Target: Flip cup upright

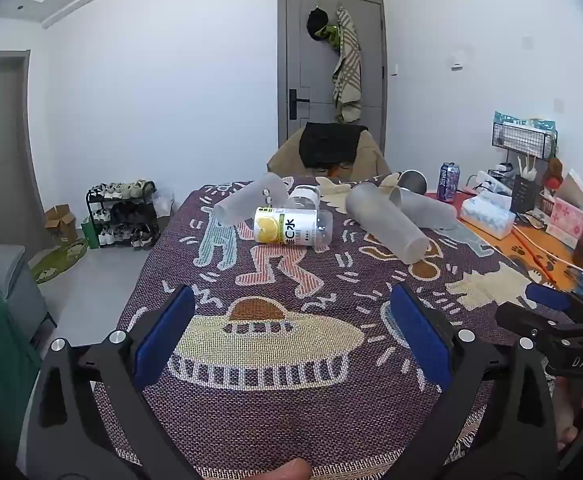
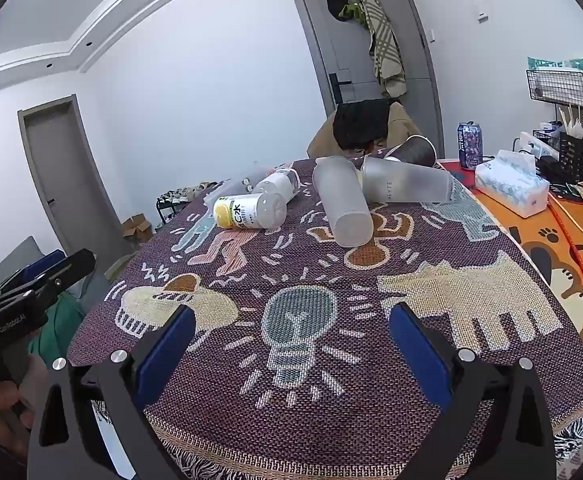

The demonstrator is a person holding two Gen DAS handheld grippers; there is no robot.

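Several frosted plastic cups lie on their sides at the far end of the patterned cloth. One frosted cup (image 1: 385, 222) (image 2: 343, 204) lies with its base toward me. A second (image 1: 423, 206) (image 2: 405, 181) lies behind it, a third (image 1: 251, 198) at far left. A dark cup (image 1: 411, 182) (image 2: 413, 150) lies at the back. My left gripper (image 1: 291, 328) and right gripper (image 2: 291, 340) are open and empty, hovering over the near cloth, well short of the cups.
Two clear bottles lie among the cups, one with a yellow lemon label (image 1: 291, 228) (image 2: 251, 210). A tissue box (image 2: 511, 184), a purple can (image 2: 469, 146) and a wire rack (image 2: 567, 86) stand on the orange mat at right. The table edge runs along the left.
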